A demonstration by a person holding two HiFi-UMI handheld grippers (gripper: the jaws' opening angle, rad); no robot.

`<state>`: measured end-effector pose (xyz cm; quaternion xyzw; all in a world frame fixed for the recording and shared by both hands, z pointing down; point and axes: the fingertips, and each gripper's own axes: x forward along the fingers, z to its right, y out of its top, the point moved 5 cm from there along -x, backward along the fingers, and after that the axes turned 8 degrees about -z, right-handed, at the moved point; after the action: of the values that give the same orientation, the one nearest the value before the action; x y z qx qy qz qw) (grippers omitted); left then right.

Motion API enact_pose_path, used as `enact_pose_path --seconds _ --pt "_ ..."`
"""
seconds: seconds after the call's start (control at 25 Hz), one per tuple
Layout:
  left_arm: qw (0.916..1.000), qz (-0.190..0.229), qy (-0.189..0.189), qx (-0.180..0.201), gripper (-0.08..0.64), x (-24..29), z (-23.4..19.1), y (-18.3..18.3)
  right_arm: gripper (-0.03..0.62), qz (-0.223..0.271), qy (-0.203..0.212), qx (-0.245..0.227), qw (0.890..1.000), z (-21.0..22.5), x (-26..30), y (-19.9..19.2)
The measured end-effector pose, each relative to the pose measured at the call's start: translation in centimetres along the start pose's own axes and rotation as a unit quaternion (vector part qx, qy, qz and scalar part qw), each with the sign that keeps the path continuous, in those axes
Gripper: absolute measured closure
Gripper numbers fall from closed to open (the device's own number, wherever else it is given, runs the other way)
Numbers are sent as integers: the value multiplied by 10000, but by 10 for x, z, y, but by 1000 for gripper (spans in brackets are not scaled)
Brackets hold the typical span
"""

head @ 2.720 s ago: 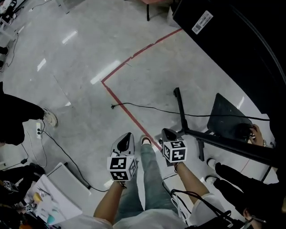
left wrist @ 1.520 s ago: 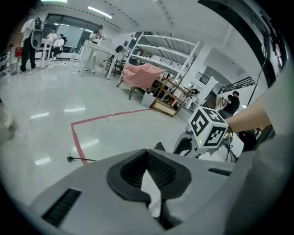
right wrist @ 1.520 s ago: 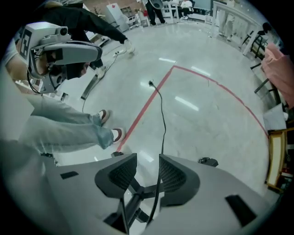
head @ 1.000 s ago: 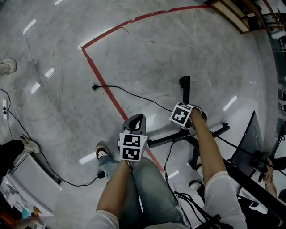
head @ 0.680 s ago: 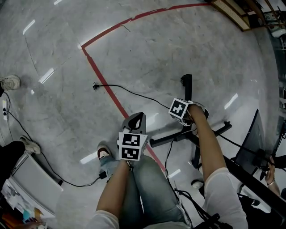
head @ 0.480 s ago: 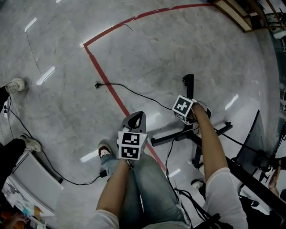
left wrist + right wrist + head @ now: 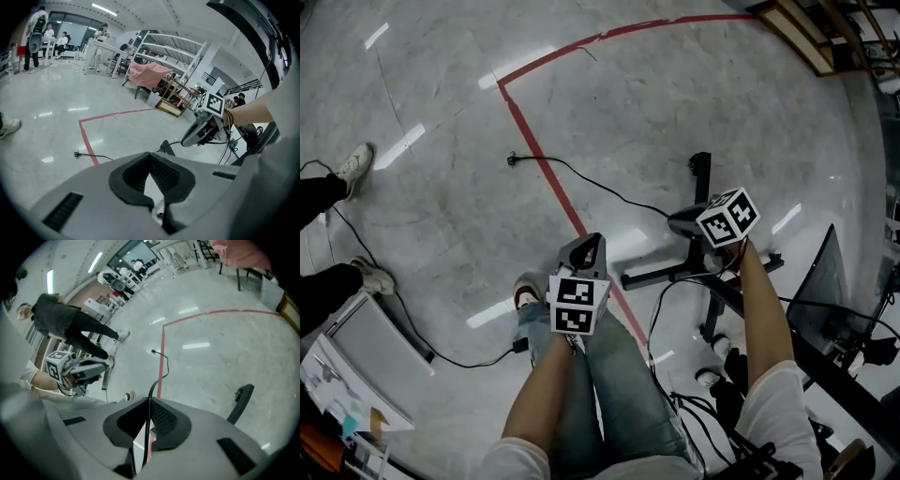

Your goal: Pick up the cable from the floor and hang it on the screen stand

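The right gripper (image 7: 677,223), its jaws having just closed, was clenched on the black cable (image 7: 167,365). The cable ran out from between its pads, ahead and down to the floor (image 7: 441,112), crossed the red tape line (image 7: 523,127), and ended in a plug (image 7: 512,159) well ahead and to that gripper's left. The screen stand's (image 7: 700,187) black legs lay beneath and just right of that gripper, and the left gripper (image 7: 589,246), off to its left, was clenched empty.
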<state>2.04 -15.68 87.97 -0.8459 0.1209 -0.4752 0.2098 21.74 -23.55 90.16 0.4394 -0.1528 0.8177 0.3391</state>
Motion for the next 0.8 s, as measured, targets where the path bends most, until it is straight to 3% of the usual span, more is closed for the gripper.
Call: enact_pose_path --seconds 0.2,0.4,0.68,0.8 --pt "9997 190 150 66 557 -52 9 22 560 799 -434 -917 9916 -76 -51 28" --pt "9974 570 358 274 557 -116 21 64 560 1645 -1085 -1642 9665 -162 -106 53" --pt "9903 1046 470 784 557 -231 57 134 560 2623 -1747 -1541 9364 -263 -196 57" --pt "9819 1434 478 1143 557 -284 76 174 560 3167 -2037 -1428 9153 -305 -249 52"
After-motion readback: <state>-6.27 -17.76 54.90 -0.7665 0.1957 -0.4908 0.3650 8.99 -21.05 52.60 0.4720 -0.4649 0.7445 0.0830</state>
